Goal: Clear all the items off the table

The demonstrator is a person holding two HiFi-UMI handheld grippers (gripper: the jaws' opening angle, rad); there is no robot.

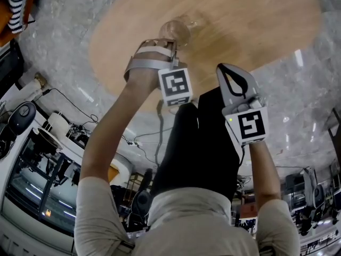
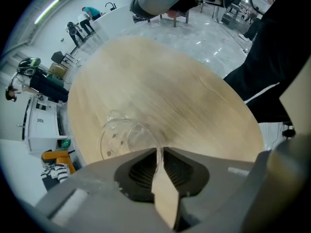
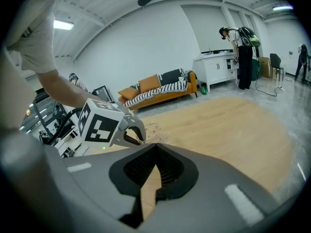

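Between the jaws of the left gripper (image 2: 159,151) runs the thin wall of a clear cup (image 2: 120,136). The two jaws stand almost together and pinch that wall at the rim, one on the inner side and one on the outer. The cup's mouth opens up toward the left gripper view's camera, and most of its body lies to the picture's left of the jaws. It is over the round wooden worktop (image 2: 170,76), close to the rim on the person's left side; whether its base rests on the wood cannot be told. On the right gripper (image 3: 155,146) the jaws are pressed tip to tip with nothing between them, and only a strip of bare wood shows through the slot behind the tips. This gripper is held beside the left one, apart from the cup and touching nothing. Its own view looks across at the left gripper's marker cube (image 3: 99,123), with the cup just past it. From the head view both grippers reach out side by side over the near part of the worktop, above the person's dark trousers (image 1: 202,143). Around the worktop lies a pale marbled floor (image 1: 309,79). Farther back stand an orange sofa (image 3: 155,89) with striped cushions and a white cabinet (image 3: 216,64), and a person (image 3: 243,57) stands by the cabinet.
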